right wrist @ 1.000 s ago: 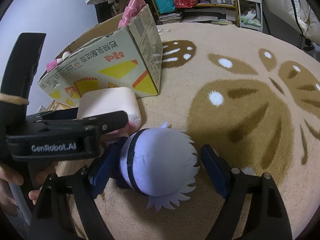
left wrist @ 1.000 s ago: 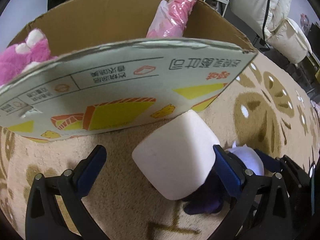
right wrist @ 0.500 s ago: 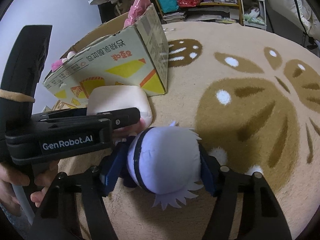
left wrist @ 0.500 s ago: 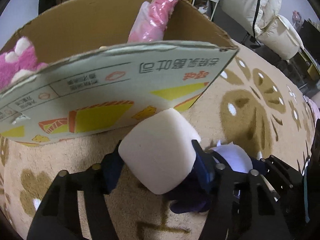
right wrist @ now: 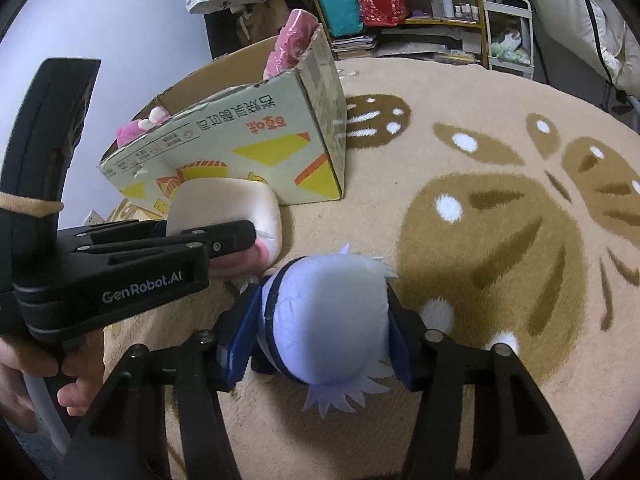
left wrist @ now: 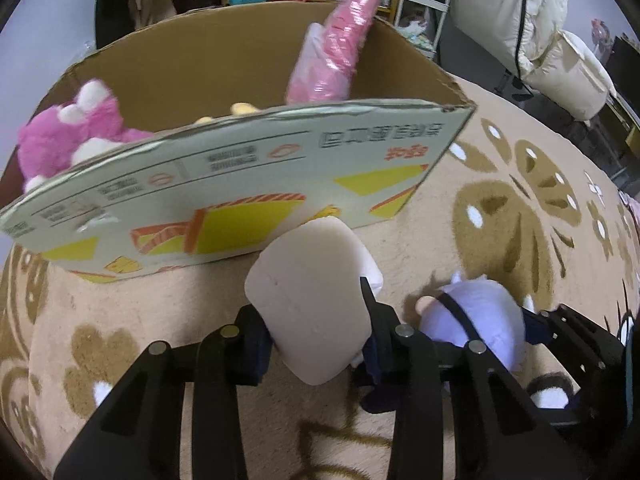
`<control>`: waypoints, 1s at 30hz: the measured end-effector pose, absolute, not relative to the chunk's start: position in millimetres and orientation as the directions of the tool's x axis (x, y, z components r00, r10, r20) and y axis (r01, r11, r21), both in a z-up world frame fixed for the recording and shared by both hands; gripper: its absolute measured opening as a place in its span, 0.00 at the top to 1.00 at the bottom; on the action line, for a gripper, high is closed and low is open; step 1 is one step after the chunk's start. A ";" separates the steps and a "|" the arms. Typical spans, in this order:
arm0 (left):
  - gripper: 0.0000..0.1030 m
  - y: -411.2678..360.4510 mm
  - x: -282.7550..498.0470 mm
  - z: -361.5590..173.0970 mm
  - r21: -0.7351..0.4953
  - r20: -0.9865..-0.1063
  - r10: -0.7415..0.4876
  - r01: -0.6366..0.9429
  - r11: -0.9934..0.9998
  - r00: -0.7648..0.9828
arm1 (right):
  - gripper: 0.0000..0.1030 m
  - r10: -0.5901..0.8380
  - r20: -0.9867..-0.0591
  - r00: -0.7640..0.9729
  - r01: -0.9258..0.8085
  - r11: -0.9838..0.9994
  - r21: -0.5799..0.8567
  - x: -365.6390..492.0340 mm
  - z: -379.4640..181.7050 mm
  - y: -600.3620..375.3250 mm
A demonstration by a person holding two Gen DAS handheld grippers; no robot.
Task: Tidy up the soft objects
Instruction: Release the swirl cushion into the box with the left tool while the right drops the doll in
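My left gripper [left wrist: 316,344] is shut on a cream foam block [left wrist: 312,304] and holds it above the rug, in front of the cardboard box [left wrist: 248,200]. The block also shows in the right wrist view [right wrist: 228,208], with the left gripper [right wrist: 224,240] clamped on it. My right gripper [right wrist: 320,340] is shut on a pale lilac plush doll head [right wrist: 328,320] with a dark band, lifted a little off the rug. The doll [left wrist: 476,324] sits just right of the block. The box holds a pink plush [left wrist: 68,136] and a pink wrapped bundle [left wrist: 336,52].
A beige rug with brown leaf patterns [right wrist: 500,220] covers the floor. Shelves with bags and bottles [right wrist: 392,4] stand behind the box. White bedding [left wrist: 532,28] is piled at the far right. The box [right wrist: 240,148] stands to the left front of the right gripper.
Both grippers have closed, the left on the foam block and the right on the doll head. Both have risen, so the box's inside shows more.
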State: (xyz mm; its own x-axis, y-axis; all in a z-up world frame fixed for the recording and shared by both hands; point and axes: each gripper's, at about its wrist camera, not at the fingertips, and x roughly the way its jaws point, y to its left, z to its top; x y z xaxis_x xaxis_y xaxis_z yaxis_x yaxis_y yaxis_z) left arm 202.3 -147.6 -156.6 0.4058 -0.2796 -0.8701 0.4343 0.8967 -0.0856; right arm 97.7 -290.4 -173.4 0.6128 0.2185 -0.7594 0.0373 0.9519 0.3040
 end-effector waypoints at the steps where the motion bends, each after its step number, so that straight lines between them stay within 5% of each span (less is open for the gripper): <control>1: 0.66 -145.5 202.3 -156.3 -0.082 -0.870 -0.273 0.426 0.901 0.410 | 0.42 0.217 -0.757 0.616 0.036 0.953 0.302 96.1 -171.6 -288.8; 30: 0.71 -80.0 140.1 -23.1 0.109 -0.686 -0.146 0.298 0.948 0.713 | 0.42 0.146 -0.621 0.770 -0.030 0.981 0.193 77.7 -89.1 -266.5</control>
State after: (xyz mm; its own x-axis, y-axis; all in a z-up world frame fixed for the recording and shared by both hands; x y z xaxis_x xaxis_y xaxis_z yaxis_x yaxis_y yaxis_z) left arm 140.1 -80.0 -23.1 0.7132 -0.1455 -0.6856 0.2984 0.9482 0.1091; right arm 77.7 -266.5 -89.1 0.7699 0.1456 -0.6213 -0.0296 0.9807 0.1931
